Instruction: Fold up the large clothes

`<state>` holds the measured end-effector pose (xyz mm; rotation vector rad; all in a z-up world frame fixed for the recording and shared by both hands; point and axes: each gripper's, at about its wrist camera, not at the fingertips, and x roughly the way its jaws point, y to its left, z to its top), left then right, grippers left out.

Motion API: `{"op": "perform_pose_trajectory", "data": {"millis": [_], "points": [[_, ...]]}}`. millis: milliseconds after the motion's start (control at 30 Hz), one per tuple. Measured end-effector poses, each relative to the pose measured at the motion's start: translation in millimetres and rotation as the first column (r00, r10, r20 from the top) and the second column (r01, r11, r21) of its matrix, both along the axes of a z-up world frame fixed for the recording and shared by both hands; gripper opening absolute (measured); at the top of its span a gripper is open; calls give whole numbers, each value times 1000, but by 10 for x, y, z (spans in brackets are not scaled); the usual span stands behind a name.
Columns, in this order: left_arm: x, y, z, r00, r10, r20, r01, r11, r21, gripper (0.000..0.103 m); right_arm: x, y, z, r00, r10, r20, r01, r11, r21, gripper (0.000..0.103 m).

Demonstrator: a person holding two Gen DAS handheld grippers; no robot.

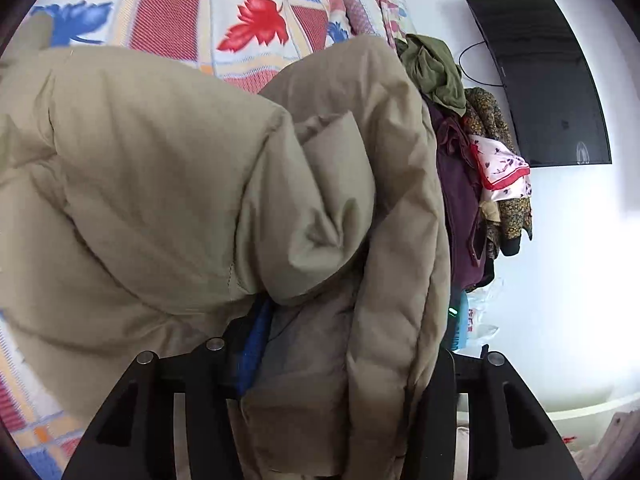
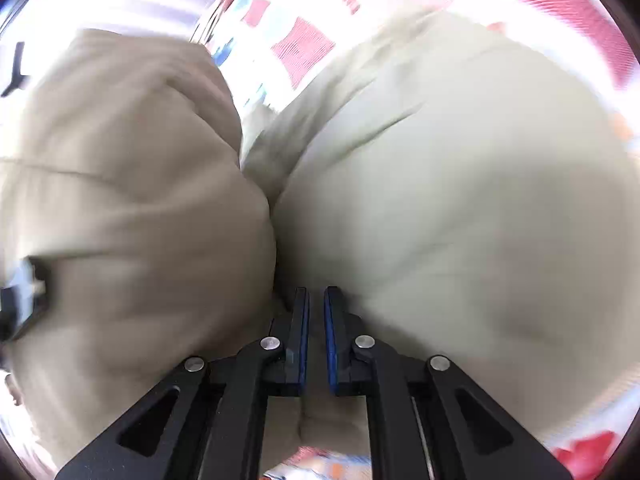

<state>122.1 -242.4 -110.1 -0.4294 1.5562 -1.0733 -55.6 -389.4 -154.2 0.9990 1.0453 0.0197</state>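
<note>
A large beige puffer jacket (image 1: 168,168) fills the left wrist view, bunched up and lifted over a patterned bedspread (image 1: 224,12). My left gripper (image 1: 332,340) has thick folds of the jacket between its fingers, which stand wide apart; only one blue pad (image 1: 256,344) shows. In the right wrist view the same jacket (image 2: 460,200) fills the blurred frame. My right gripper (image 2: 316,312) is nearly shut, its blue pads pinching a thin fold of the jacket.
A pile of other clothes (image 1: 472,148) hangs to the right of the jacket. A black TV (image 1: 544,76) hangs on the white wall. The red, blue and white bedspread (image 2: 304,48) lies under everything.
</note>
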Motion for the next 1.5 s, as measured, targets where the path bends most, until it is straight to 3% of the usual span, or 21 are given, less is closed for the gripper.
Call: {"op": "perform_pose_trajectory", "data": {"millis": [67, 200, 233, 300, 433, 500, 567, 667, 733, 800, 933, 1033, 1067, 1167, 1333, 1500], "points": [[-10, -110, -170, 1000, 4, -11, -4, 1000, -5, 50, -166, -159, 22, 999, -38, -9, 38, 999, -3, 9], [20, -312, -401, 1000, 13, -16, -13, 1000, 4, 63, -460, -350, 68, 994, -101, -28, 101, 995, -14, 15], [19, -363, -418, 1000, 9, -8, -9, 1000, 15, 63, -538, -382, 91, 993, -115, -32, 114, 993, -15, 19], [40, -467, -415, 1000, -2, 1, 2, 1000, 25, 75, -662, -424, 158, 990, -136, -30, 136, 991, -4, 47], [61, -643, -416, 1000, -5, 10, 5, 999, 35, 79, -869, -387, 521, 991, -121, 59, 122, 992, -21, 66], [83, -626, -393, 1000, 0, 8, -1, 999, 33, 79, -901, -285, 691, 991, -80, 111, 85, 996, -38, 83], [107, -620, -356, 1000, 3, 4, -4, 1000, 26, 79, -847, -176, 832, 989, -5, 148, 15, 998, -65, 84], [128, -626, -179, 1000, -6, 26, 6, 1000, 5, 79, -609, 16, 862, 986, 102, 129, -87, 989, -118, 84], [134, -577, -10, 998, -7, 68, 8, 1000, -14, 79, -608, 97, 808, 989, 104, 105, -88, 985, -151, 84], [151, -458, 196, 987, 13, 159, -11, 1000, -13, 79, -616, 151, 793, 995, 74, 63, -59, 975, -213, 84], [260, -19, 408, 914, 91, 396, -144, 984, 105, 79, -598, -12, 696, 999, -34, 1, 33, 953, -301, 84], [414, 339, 271, 869, 147, 472, -267, 943, 198, 79, -636, -111, 644, 998, -69, -9, 64, 962, -265, 84], [469, 441, 190, 858, 158, 489, -300, 927, 227, 79, -631, -122, 631, 997, -71, -12, 65, 962, -264, 81], [597, 609, -69, 847, 190, 497, -369, 883, 291, 79, -551, -119, 592, 999, -35, -1, 34, 971, -236, 17], [578, 390, -265, 846, 166, 507, -359, 880, 311, 79, -549, -89, 775, 999, 0, 35, 14, 919, -394, 11], [447, -168, -232, 839, 83, 538, -294, 900, 321, 79, -798, -243, 659, 997, -64, -31, 45, 904, -426, 11]]}}
